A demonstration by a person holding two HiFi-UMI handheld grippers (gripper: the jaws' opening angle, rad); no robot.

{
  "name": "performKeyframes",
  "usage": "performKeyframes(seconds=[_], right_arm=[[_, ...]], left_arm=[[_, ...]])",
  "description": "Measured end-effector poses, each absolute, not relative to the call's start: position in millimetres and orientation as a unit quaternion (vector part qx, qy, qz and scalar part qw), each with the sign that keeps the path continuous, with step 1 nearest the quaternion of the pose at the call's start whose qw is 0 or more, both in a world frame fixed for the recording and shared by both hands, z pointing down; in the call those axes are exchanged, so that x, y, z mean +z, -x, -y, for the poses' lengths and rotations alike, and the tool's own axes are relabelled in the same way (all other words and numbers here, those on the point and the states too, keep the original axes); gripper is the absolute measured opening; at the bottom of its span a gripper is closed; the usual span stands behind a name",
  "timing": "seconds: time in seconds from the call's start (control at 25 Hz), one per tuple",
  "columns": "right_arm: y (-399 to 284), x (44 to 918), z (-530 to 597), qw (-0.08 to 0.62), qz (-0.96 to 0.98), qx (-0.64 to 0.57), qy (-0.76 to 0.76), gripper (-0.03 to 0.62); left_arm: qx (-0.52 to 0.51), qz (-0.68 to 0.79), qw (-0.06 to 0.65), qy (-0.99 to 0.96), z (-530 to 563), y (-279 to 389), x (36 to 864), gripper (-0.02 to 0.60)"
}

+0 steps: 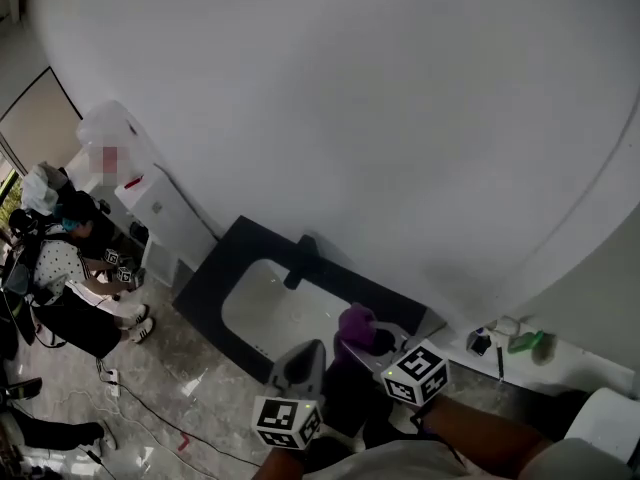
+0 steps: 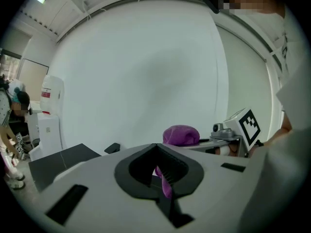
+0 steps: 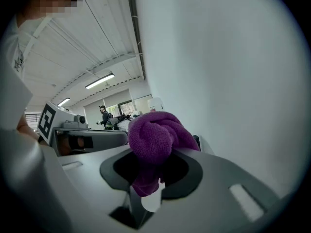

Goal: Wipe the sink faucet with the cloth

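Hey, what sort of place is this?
Probably a workshop or lab with a mock washroom: a white sink in a dark counter with a black faucet, while cables trail over the floor near a person.

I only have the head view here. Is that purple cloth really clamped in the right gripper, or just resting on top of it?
Observer: Clamped. The right gripper view shows the purple cloth bunched between the jaws of the right gripper, which are shut on it.
Operator: What about the left jaws?
Observer: The left gripper view shows a thin purple strip of the cloth pinched between the shut jaws of the left gripper.
Operator: Any contact with the faucet?
Observer: None. In the left gripper view the black faucet stands beyond the jaws, with bare wall showing between it and the cloth.
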State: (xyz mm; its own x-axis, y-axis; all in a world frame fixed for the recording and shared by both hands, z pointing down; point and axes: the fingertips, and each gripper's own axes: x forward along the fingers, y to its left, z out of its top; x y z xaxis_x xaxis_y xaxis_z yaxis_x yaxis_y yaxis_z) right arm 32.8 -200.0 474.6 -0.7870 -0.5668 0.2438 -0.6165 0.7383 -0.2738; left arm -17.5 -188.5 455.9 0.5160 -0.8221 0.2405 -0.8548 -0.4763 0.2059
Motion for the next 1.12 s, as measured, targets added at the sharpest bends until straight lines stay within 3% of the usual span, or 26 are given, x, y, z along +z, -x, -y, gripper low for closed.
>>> performKeyframes(seconds=[0.56,0.88,1.12], right_arm=[[50,507,412,0.145,0.929,0.135,-0.312,0.097],[53,651,490,0.208,0.897,0.187,-0.343,0.098],[59,711,506,0.193,0.897,0.201,-0.345,0.102]], left_arm=[[0.072,0.488,0.177,-0.852,287,66,483,0.006],[0.100,0.481,0.192,-0.850,322,94,537,0.006],[0.105,0.483,0.214,-0.843,331,103,576,0.006]])
